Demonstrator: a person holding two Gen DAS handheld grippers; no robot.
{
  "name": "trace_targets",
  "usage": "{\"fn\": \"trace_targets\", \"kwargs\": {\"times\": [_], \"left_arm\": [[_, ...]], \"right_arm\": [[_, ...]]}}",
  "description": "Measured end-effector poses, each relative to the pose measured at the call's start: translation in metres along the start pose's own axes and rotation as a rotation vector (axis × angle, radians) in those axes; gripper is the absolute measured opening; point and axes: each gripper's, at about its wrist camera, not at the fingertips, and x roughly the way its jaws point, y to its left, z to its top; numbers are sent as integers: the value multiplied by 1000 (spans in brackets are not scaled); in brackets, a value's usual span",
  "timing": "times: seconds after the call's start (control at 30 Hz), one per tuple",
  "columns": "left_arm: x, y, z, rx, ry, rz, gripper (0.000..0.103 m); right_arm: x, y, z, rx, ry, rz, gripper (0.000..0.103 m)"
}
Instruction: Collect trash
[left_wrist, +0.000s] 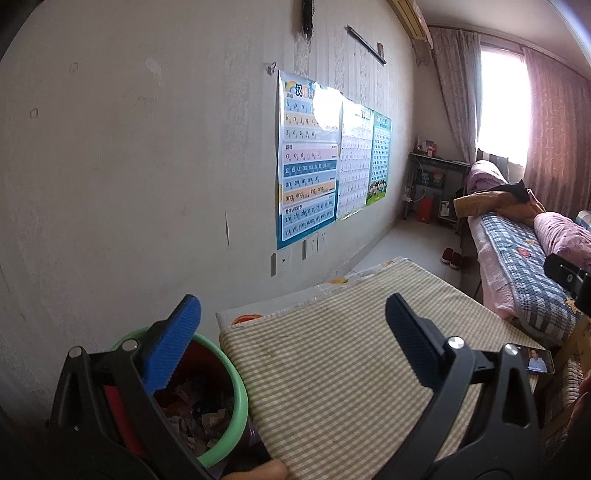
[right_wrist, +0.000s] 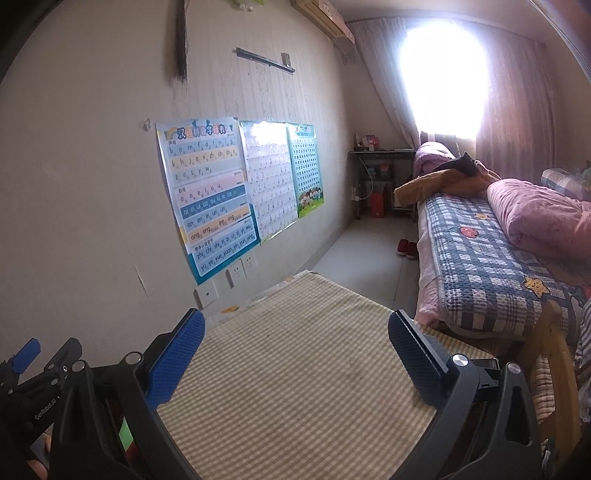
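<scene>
Item: crumpled trash (left_wrist: 201, 417), paper scraps in pale pink, white and dark tones, heaped inside a red bin with a green rim (left_wrist: 242, 391). Location: off the left edge of the tabletop (left_wrist: 332, 362), between that edge and the wall, just beside the near left corner. Nothing loose visible on the striped cloth itself in either view.

Handling, judged: light, soft, springy; crushes under a pinch rather than slipping. Not fragile. Best taken at a raised fold or bunched ridge, pads closing across it, not on a flat sheet lying against the cloth. Thin single scraps likely to flutter or cling to a pad on release.

Bin, judged: rigid plastic, light even when part full; rim the obvious hold if moved, though a one-sided pinch may tip it.

Tools: left gripper (left_wrist: 291, 328), jaws spread wide, nothing between them, hanging over the near left corner with one blue pad (left_wrist: 171, 343) over the bin mouth. Right gripper (right_wrist: 295, 343), jaws likewise spread wide and empty, over the near edge of the tabletop, aimed along its length.

Other: phone (left_wrist: 537, 363) lit, lying at the right edge of the tabletop; not trash, to be avoided. Bed (right_wrist: 491, 266) with checked quilt beyond the right edge. Posters (right_wrist: 207, 199) on the wall.

Status, judged: collection apparently at or near its end.
</scene>
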Motion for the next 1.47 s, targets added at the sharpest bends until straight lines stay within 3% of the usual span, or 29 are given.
{"fn": "trace_targets", "kwargs": {"times": [1.03,1.27,1.47], "left_arm": [[19,12,-16,-50,76,-14,98],[33,16,-29,-62,122,5,98],[55,32,-46,-107,221,8,98]], "right_arm": [[22,-2,-16,-6,96,-10,96],[59,-9,-44,4,211,-10,96],[148,-42,-89,-14,395,-72,96]]}}
